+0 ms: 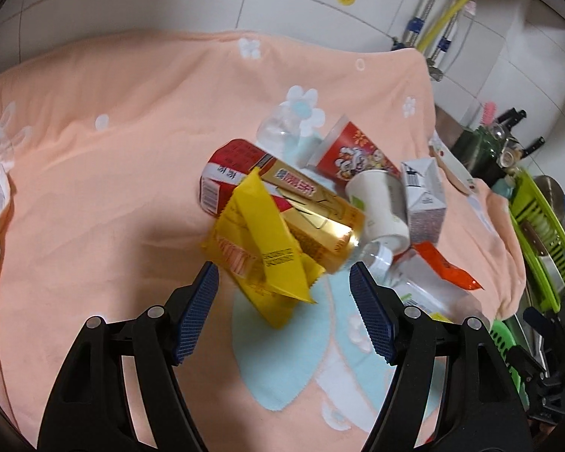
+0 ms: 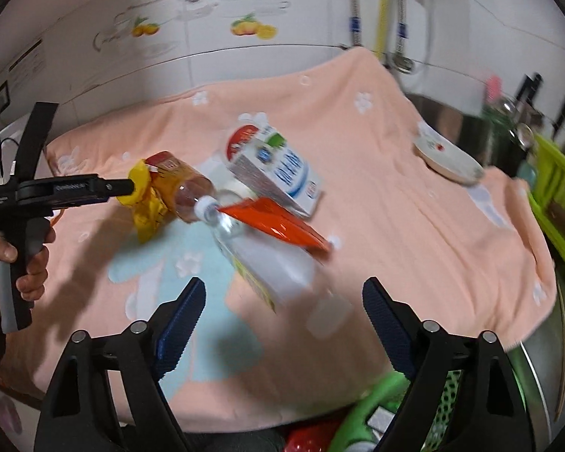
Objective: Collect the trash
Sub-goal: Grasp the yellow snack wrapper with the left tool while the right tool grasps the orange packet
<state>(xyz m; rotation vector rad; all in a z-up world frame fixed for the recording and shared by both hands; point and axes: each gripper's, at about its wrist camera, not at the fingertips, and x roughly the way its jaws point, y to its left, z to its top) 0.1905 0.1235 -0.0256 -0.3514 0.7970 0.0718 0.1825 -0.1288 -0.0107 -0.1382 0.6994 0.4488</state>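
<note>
Hovering over the pile, both grippers have their fingers spread with nothing between them. The trash sits heaped together at the centre of both views on a peach towel (image 1: 113,173) covering the worktop, probably so it can be picked off piece by piece. In the left wrist view, the left gripper (image 1: 284,282) faces the yellow wrapper (image 1: 260,252), the nearest piece, lying against a gold box (image 1: 316,211) and a paper cup (image 1: 380,207). In the right wrist view, the right gripper (image 2: 284,297) points at a clear bottle (image 2: 267,263), blurred, beneath an orange packet (image 2: 278,222) and a milk carton (image 2: 278,173). A green basket (image 2: 369,414) at the lower edge looks like the destination.
</note>
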